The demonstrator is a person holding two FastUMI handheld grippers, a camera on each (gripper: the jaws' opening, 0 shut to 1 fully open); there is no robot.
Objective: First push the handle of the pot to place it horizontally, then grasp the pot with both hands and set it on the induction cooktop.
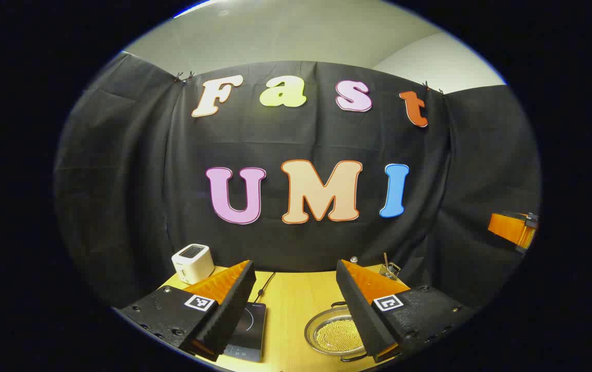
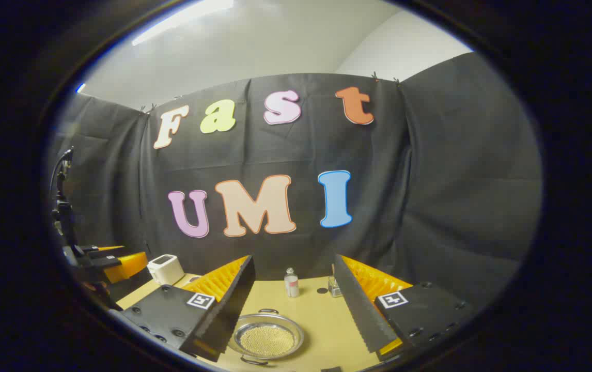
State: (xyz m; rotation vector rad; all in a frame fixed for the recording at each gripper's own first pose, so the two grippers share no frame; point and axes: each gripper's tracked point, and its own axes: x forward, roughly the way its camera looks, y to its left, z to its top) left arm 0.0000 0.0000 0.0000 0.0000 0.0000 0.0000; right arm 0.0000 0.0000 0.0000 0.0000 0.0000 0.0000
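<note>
A shallow steel pot (image 1: pixel 327 333) holding small yellow beads sits on the wooden table (image 1: pixel 291 310), partly behind my left gripper's right finger. Its two loop handles lie on its far and near sides. To its left lies the black induction cooktop (image 1: pixel 248 330), partly covered by the other finger. My left gripper (image 1: pixel 294 264) hangs open above both, holding nothing. In the right gripper view the pot (image 2: pixel 267 338) lies between the fingers, low in the picture. My right gripper (image 2: pixel 293 258) is open above it.
A white toaster (image 1: pixel 192 262) stands at the table's back left, also seen as the toaster (image 2: pixel 166 268). A small bottle (image 2: pixel 291 282) and a small glass (image 2: pixel 333 287) stand behind the pot. The other gripper (image 1: pixel 513 230) hovers far right.
</note>
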